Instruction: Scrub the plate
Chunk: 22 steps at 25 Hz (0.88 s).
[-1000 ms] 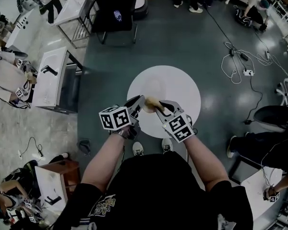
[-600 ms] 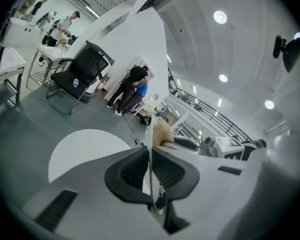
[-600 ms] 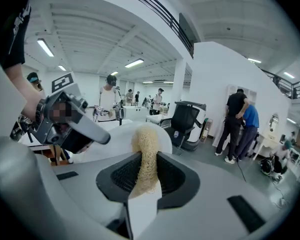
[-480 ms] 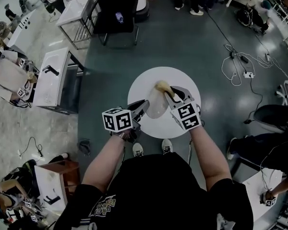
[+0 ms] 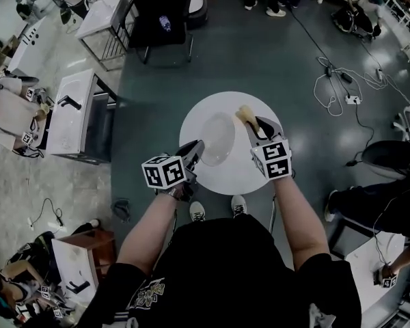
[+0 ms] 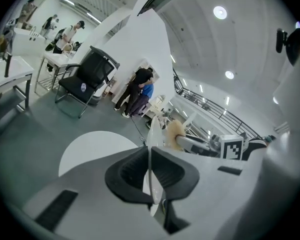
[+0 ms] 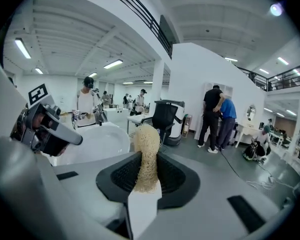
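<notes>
Presently, left gripper: jaws nearly together and closing, with both pads pressed on the rim of the plate. In the left gripper view the plate shows edge-on between them.
Left arm: bare forearm runs up from the torso and angles slightly right. The marker cube sits above the wrist, and the jaws point up and right toward the table centre.
Right gripper: jaws part-way closed, clamped on the scrubber. Its white handle sits between the pads and its tan fibre head sticks out past the tips.
Right arm: bare forearm reaches further forward than the left. The jaws point up and a little left.
Plate: white, gripped at its lower left rim and held tilted above the table, not lying flat.
Scrubber position: the head is at the plate's upper right rim, just beside its face. Actual contact cannot be confirmed.
Table: round and white, directly below both grippers.
Floor: grey, with the person's shoes at the table's near edge.
Surroundings: black chair beyond the table, cables on the floor at upper right.
</notes>
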Tool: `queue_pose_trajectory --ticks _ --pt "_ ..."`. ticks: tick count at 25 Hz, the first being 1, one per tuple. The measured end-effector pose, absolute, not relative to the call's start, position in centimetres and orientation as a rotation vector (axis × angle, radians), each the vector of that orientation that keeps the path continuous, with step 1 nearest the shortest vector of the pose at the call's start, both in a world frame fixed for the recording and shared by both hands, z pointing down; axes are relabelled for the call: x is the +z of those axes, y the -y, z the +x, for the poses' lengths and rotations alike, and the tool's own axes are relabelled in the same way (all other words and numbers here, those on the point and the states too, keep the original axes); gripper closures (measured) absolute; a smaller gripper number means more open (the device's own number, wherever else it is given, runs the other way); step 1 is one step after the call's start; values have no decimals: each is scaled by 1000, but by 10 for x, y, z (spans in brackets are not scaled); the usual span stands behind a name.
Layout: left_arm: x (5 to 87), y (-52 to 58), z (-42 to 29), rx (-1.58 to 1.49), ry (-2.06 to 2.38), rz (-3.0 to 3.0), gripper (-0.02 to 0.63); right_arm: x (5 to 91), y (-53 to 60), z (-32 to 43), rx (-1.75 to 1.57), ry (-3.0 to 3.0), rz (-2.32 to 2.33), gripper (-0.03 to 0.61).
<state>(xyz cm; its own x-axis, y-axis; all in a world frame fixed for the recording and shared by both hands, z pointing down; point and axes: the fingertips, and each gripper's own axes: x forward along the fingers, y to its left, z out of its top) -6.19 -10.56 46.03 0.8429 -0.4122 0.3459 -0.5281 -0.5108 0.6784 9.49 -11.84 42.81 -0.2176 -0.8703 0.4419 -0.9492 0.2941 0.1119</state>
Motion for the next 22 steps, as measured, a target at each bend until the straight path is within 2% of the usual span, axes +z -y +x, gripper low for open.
queue_pose_trajectory --ticks 12,22 --pt "497 120 -57 236 747 2107 592 474 100 133 446 2060 1711 482" --pt "558 131 -58 300 813 1981 592 553 86 162 692 1946 1721 483"
